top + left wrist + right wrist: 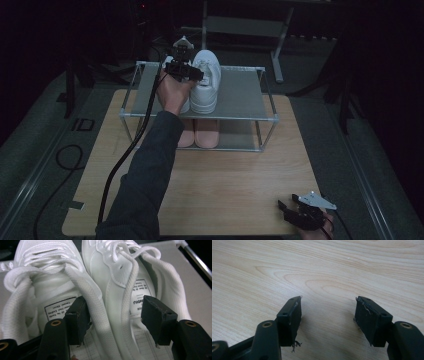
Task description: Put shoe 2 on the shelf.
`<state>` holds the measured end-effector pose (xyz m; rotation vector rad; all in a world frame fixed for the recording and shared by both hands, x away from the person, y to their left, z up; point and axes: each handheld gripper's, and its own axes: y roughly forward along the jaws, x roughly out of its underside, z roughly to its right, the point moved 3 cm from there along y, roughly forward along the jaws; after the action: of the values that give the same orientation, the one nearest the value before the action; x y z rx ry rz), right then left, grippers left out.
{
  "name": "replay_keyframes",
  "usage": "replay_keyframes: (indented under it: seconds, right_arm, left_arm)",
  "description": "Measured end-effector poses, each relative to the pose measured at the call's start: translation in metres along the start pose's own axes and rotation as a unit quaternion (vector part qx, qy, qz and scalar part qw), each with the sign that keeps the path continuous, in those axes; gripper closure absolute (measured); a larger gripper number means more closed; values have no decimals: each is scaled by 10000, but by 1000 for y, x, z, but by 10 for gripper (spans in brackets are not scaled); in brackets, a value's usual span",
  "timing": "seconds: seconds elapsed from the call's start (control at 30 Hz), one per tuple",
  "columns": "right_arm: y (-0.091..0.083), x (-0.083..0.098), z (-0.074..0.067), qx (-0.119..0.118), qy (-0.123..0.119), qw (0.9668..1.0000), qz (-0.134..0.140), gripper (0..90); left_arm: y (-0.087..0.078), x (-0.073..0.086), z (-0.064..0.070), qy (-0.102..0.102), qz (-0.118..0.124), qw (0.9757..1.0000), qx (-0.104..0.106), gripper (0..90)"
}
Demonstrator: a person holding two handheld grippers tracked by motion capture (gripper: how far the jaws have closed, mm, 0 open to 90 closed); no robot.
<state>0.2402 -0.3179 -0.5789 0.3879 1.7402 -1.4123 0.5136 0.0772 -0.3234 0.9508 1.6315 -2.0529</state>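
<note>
1. My left gripper (pixel 112 315) is open, jaws straddling the inner collars of the white sneakers (pixel 206 80) on the rack's top shelf (pixel 240 95).
2. Not gripped yet; grasp remains.
3. My right gripper (pixel 328 315) idles open over the near-right table (pixel 337 270).

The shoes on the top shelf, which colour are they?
The shoes are white, laces too; the left gripper view shows it best.
</note>
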Motion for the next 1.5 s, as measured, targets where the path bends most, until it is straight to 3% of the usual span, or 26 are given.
replay_keyframes:
  seconds: [0.37,0.87,1.1,1.5]
  right_arm:
    - [0,0,0,-1,-1,10000,0,375]
    - [0,0,0,1,-6,10000,7,375]
    - [0,0,0,1,-10,10000,10,375]
    - [0,0,0,0,-8,10000,10,375]
  left_arm:
    - [-10,2,-3,391,51,9992,7,459]
    - [-28,0,-10,480,335,9983,34,526]
    - [-32,0,-14,486,336,9982,-62,556]
    - [-35,5,-20,550,335,9979,-47,549]
